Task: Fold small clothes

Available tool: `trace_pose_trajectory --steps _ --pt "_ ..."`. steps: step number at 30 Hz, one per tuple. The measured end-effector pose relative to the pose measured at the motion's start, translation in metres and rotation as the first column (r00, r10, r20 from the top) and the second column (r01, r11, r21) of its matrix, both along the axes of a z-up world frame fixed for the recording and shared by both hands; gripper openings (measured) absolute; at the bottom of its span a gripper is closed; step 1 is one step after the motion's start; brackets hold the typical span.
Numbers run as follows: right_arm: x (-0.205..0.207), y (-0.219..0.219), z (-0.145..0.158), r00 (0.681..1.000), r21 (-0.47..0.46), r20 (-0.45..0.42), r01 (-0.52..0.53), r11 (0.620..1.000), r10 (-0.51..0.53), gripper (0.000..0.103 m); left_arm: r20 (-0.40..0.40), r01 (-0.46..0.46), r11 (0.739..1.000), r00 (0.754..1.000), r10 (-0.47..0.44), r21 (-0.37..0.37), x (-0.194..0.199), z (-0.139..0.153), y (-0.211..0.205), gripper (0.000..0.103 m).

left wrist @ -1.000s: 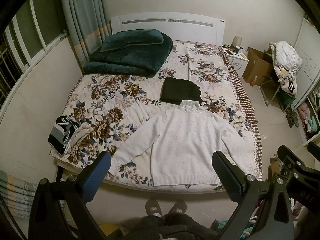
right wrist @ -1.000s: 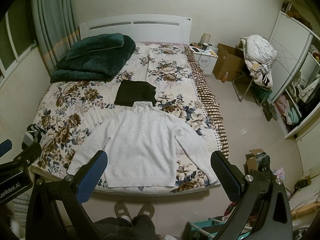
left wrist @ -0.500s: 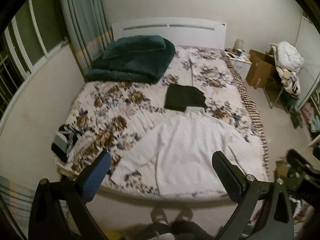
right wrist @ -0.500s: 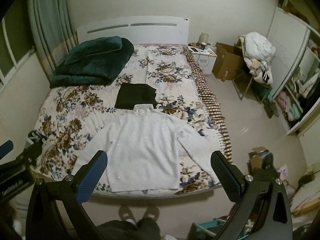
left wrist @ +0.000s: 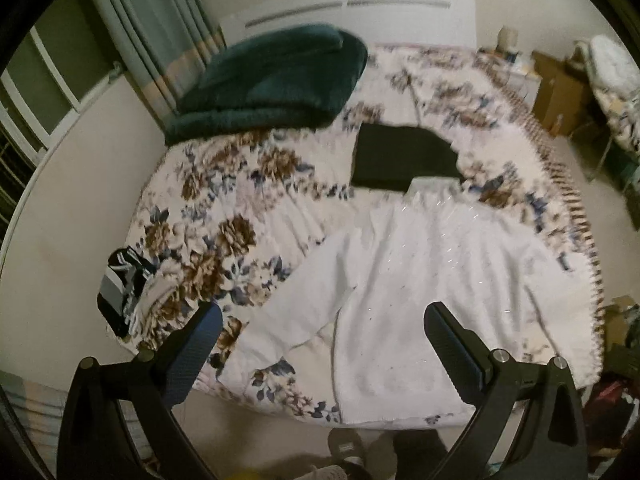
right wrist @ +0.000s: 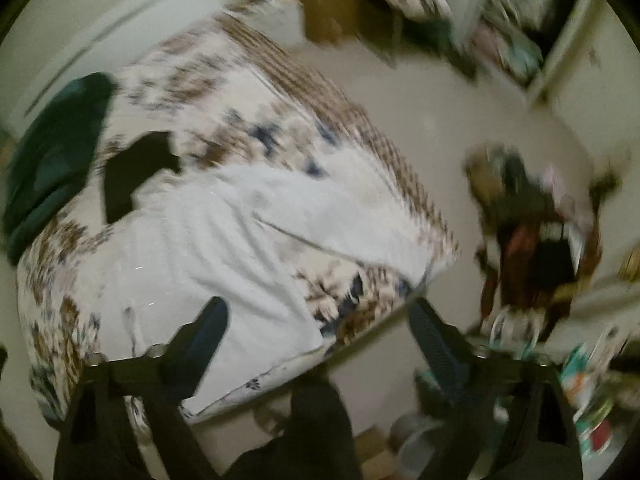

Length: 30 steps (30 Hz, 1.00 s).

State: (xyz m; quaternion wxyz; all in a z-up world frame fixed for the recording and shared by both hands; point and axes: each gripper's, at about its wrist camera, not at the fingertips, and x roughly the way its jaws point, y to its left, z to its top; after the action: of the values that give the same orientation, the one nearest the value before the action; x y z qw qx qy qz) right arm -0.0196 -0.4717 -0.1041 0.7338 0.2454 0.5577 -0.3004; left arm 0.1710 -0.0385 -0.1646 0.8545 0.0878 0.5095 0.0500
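Two tools are dropped toward the bed (left wrist: 248, 216). In the left view, the left tool (left wrist: 320, 340) is seen wide open above the white sweater (left wrist: 420, 280), lying flat. In the right view, now rolled and blurred, the right tool (right wrist: 316, 328) is closing, empty, over the sweater's hem: grasping looks imminent.

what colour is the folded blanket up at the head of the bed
Dark teal green, the blanket by the headboard; it shows best in the left wrist view.

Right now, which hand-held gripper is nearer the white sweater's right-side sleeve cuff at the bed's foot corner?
Right. The right hand-held gripper, jaws closing with nothing between them, hovers over that sleeve cuff and bed corner. The left hand-held gripper hangs over the white sweater hem and opposite sleeve.
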Motion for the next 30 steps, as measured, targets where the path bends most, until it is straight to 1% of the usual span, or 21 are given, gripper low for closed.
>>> trace_pose_trajectory --steps 1,2,3,5,8,10,12,13,14,16,17,18,19,21,22,23,24,25,26,28,30 --pt "-0.003 -0.022 -0.025 0.999 0.040 -0.016 0.045 0.998 -0.044 0.073 -0.013 -0.010 1.000 1.000 0.010 0.023 0.006 -0.018 -0.007 0.103" --pt "-0.007 -0.049 -0.058 0.994 0.102 -0.031 0.111 0.989 -0.108 0.070 -0.030 -0.016 0.999 0.999 0.017 0.043 0.013 -0.035 -0.013 0.103" --pt "-0.013 -0.071 -0.083 0.987 0.141 -0.032 0.158 0.977 -0.155 0.070 -0.044 -0.021 0.998 0.999 0.024 0.063 0.020 -0.053 -0.019 0.103" --pt "-0.029 -0.117 -0.147 0.961 0.244 -0.055 0.277 0.929 -0.272 0.070 -0.075 -0.036 0.995 0.996 0.043 0.095 0.034 -0.092 -0.032 0.103" --pt "-0.047 -0.159 -0.227 0.913 0.311 -0.106 0.408 0.858 -0.395 0.070 -0.126 -0.050 0.992 0.990 0.065 0.114 0.049 -0.148 -0.051 0.103" --pt "-0.063 -0.183 -0.279 0.865 0.370 -0.124 0.495 0.787 -0.486 0.070 -0.161 -0.048 0.990 0.984 0.069 0.129 0.058 -0.190 -0.063 0.103" --pt "-0.077 -0.198 -0.329 0.798 0.427 -0.142 0.583 0.692 -0.585 0.070 -0.212 -0.045 0.989 0.974 0.075 0.144 0.065 -0.230 -0.075 0.103" --pt "-0.087 -0.204 -0.349 0.753 0.457 -0.148 0.627 0.631 -0.641 0.070 -0.242 -0.047 0.988 0.967 0.082 0.148 0.067 -0.249 -0.079 0.103" --pt "-0.099 -0.208 -0.368 0.696 0.473 -0.159 0.676 0.564 -0.701 0.070 -0.265 -0.053 0.988 0.960 0.090 0.143 0.071 -0.264 -0.082 0.103" --pt "-0.115 -0.214 -0.391 0.609 0.486 -0.146 0.731 0.480 -0.780 0.070 -0.300 -0.067 0.990 0.949 0.101 0.122 0.078 -0.294 -0.090 0.103" --pt "-0.122 -0.217 -0.400 0.576 0.476 -0.132 0.751 0.458 -0.807 0.070 -0.310 -0.068 0.991 0.945 0.100 0.111 0.080 -0.307 -0.093 0.103" --pt "-0.126 -0.221 -0.409 0.553 0.465 -0.099 0.761 0.453 -0.827 0.070 -0.314 -0.064 0.992 0.945 0.094 0.105 0.082 -0.317 -0.098 0.103" --pt "-0.127 -0.223 -0.414 0.546 0.455 -0.070 0.762 0.461 -0.835 0.069 -0.317 -0.052 0.993 0.945 0.084 0.108 0.084 -0.327 -0.102 0.103" --pt "-0.122 -0.224 -0.425 0.553 0.424 -0.036 0.763 0.488 -0.833 0.059 -0.316 -0.030 0.993 0.947 0.064 0.112 0.087 -0.344 -0.108 0.103" --pt "-0.119 -0.223 -0.430 0.560 0.405 -0.041 0.766 0.499 -0.827 0.047 -0.315 -0.025 0.993 0.947 0.059 0.113 0.090 -0.350 -0.110 0.103" --pt "-0.116 -0.220 -0.432 0.564 0.362 -0.042 0.778 0.514 -0.824 0.039 -0.316 -0.020 0.993 0.947 0.056 0.114 0.091 -0.356 -0.111 0.103" --pt "-0.116 -0.217 -0.427 0.564 0.325 -0.030 0.786 0.526 -0.825 0.032 -0.319 -0.017 0.994 0.946 0.052 0.112 0.092 -0.361 -0.111 0.103" --pt "-0.114 -0.214 -0.423 0.568 0.284 -0.017 0.792 0.541 -0.823 0.013 -0.321 -0.016 0.994 0.946 0.051 0.111 0.093 -0.365 -0.109 0.103" --pt "-0.111 -0.212 -0.417 0.577 0.261 -0.006 0.789 0.556 -0.817 0.007 -0.321 -0.017 0.994 0.946 0.053 0.112 0.094 -0.368 -0.107 0.103" --pt "-0.104 -0.208 -0.405 0.597 0.206 0.025 0.782 0.588 -0.802 0.006 -0.319 -0.028 0.994 0.946 0.060 0.103 0.096 -0.368 -0.100 0.103" --pt "-0.095 -0.204 -0.391 0.618 0.173 0.057 0.768 0.617 -0.784 0.005 -0.314 -0.039 0.995 0.947 0.067 0.096 0.097 -0.365 -0.094 0.103"
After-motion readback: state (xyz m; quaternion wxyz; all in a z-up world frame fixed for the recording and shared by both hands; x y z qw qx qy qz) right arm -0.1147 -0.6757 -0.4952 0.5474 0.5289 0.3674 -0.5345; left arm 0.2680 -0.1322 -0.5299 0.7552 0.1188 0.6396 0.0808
